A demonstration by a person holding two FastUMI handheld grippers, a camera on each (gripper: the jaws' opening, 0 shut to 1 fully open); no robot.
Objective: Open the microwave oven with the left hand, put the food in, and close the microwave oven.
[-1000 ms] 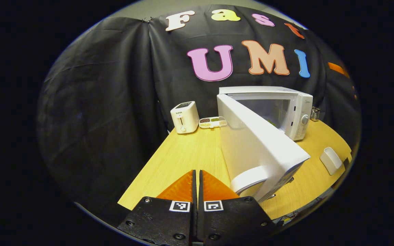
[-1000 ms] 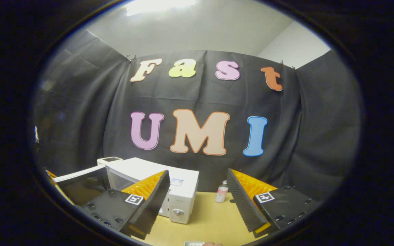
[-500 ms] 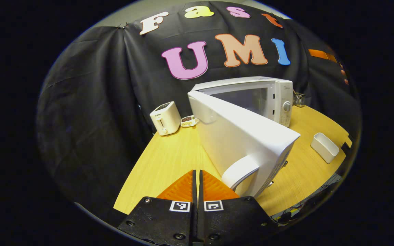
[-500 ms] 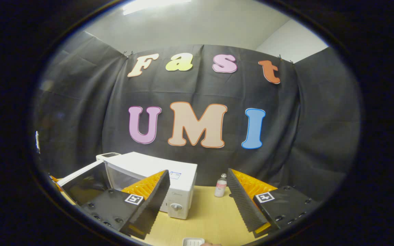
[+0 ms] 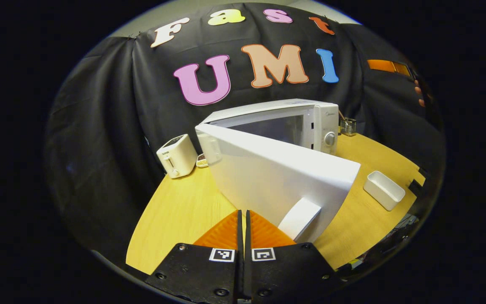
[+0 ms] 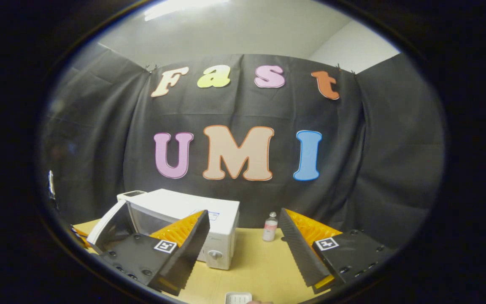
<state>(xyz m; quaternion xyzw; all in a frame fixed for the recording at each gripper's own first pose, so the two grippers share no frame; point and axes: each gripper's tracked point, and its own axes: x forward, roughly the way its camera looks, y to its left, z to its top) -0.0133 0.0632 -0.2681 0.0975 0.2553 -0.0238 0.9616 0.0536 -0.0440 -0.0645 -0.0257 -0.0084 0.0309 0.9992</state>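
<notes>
Microwave (image 5: 310, 122): stands at the back of the table (image 5: 175, 211), body facing forward, dial panel on its right end. Door (image 5: 276, 177): hinged at the left, swung partly out toward the camera in the left gripper view, handle (image 5: 300, 218) at its free edge; judged to be mid-way through the closing step, since the cavity behind looks narrowed rather than wide. Left gripper (image 5: 243, 228): fingers pressed together, nothing between them, tips just beside the handle on the door's outer face, a pose that suits pushing the panel rather than gripping it; whether it touches cannot be told. Right gripper (image 6: 243, 236): fingers spread wide, empty, held back and above the table, apparently kept clear of the door's swing. Food: cannot be made out inside the cavity from either view. White tray (image 5: 384, 190): empty, on the table to the microwave's right, probably where the food sat. Toaster (image 5: 176, 155): at the left rear. Small bottle (image 6: 270, 226): by the wall in the right gripper view.
</notes>
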